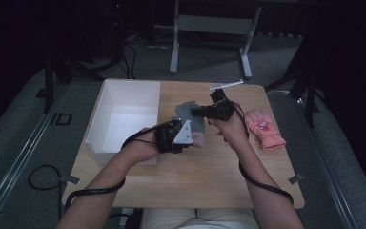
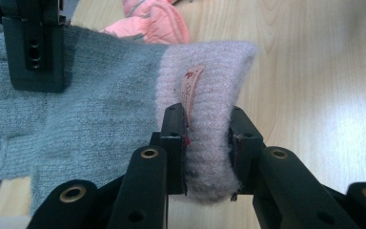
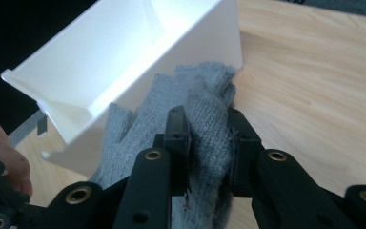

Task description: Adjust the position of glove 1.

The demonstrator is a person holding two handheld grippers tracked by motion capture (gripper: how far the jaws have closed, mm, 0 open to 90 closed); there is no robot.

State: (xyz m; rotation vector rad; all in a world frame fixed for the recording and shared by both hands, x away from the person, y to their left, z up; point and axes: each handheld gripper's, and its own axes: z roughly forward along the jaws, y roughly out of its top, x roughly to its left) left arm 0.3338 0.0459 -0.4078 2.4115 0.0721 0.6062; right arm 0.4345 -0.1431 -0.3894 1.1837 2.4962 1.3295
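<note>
The left hand-held gripper (image 2: 207, 143) is clamped on the pale pink cuff of a grey knitted glove (image 2: 100, 119), the knit being squeezed between its two black jaws just below a small pink label (image 2: 190, 88) sewn to the cuff. The right hand-held gripper (image 3: 208, 143) is closed on the grey finger end of the same glove, with the fabric bunched between its jaws. In the high view the glove (image 1: 190, 117) is held up between the left hand-held gripper (image 1: 178, 136) and the right hand-held gripper (image 1: 205, 112), stretched above the middle of the wooden counter (image 1: 209, 167). Just beside the glove, toward the left, a white open box (image 1: 124, 119) is set on the counter. Well apart on the right, a pink glove (image 1: 264, 129) is laid flat near the counter's edge.
</note>
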